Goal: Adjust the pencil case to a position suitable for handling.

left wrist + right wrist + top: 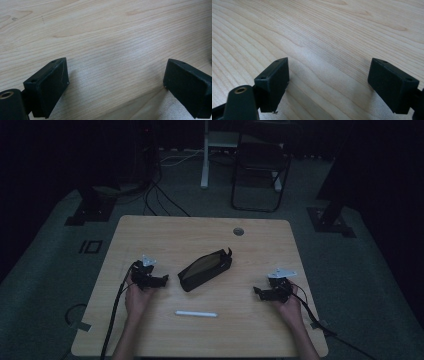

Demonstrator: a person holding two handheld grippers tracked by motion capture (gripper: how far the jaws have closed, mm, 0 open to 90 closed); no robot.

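The left gripper (pixel 161 281) and the right gripper (pixel 258 292) are resting on the wooden table (pixel 150 227), each with jaws spread wide over bare wood. Between them a black pouch (pixel 205 269), seemingly unzipped in the dim light, is lying near a white pen (pixel 196 313).

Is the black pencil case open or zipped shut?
Open. The pencil case lies on its side on the table, and its mouth gapes, showing a tan lining inside.
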